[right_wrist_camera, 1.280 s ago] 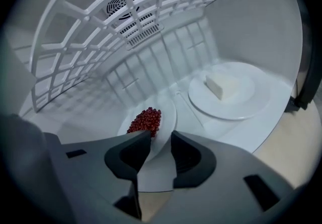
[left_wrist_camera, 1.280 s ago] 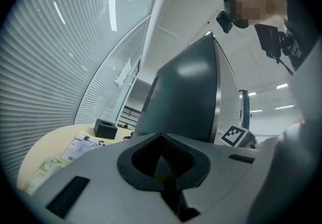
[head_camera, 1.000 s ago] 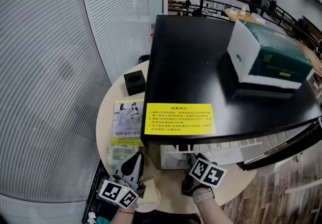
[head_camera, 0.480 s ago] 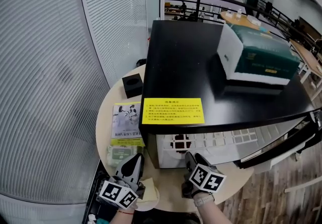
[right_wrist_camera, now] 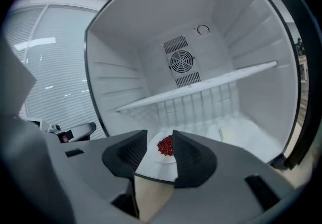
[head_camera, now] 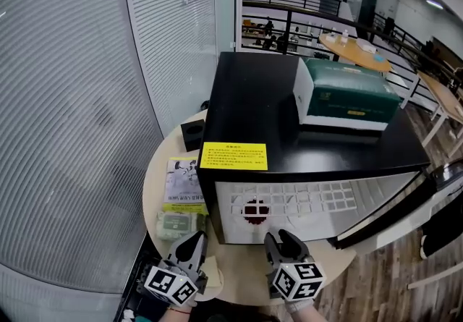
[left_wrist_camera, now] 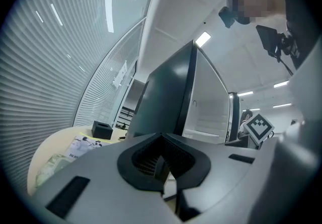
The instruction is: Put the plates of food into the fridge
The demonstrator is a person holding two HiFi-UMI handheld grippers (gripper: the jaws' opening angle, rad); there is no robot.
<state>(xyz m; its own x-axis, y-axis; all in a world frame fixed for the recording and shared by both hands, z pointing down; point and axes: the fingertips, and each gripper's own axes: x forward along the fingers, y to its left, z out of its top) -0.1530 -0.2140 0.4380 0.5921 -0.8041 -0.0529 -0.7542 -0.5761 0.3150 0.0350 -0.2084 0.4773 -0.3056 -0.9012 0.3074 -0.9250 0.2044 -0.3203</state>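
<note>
A white plate (right_wrist_camera: 157, 160) of red food (right_wrist_camera: 165, 145) lies on the floor of the open black fridge (head_camera: 289, 111), just inside its front lip. In the head view the red food (head_camera: 255, 210) shows in the fridge opening. My right gripper (right_wrist_camera: 160, 137) stands open in front of it, its pads clear of the plate. A second pale plate (right_wrist_camera: 234, 130) rests further right on the fridge floor. In the head view my right gripper (head_camera: 281, 239) hovers over the table before the fridge. My left gripper (head_camera: 195, 239) is shut and empty at the table's near left, seen close in its own view (left_wrist_camera: 162, 160).
The fridge door (head_camera: 391, 212) hangs open to the right. A green and white box (head_camera: 343, 100) sits on the fridge top. On the round table (head_camera: 155, 176) lie a black box (head_camera: 192, 134), a booklet (head_camera: 182, 183) and a packet (head_camera: 176, 225). A wire shelf (right_wrist_camera: 201, 87) spans the fridge interior.
My right gripper has drawn back out of the fridge opening toward the table's near edge. The left gripper has stayed put, and the head view has tilted up.
</note>
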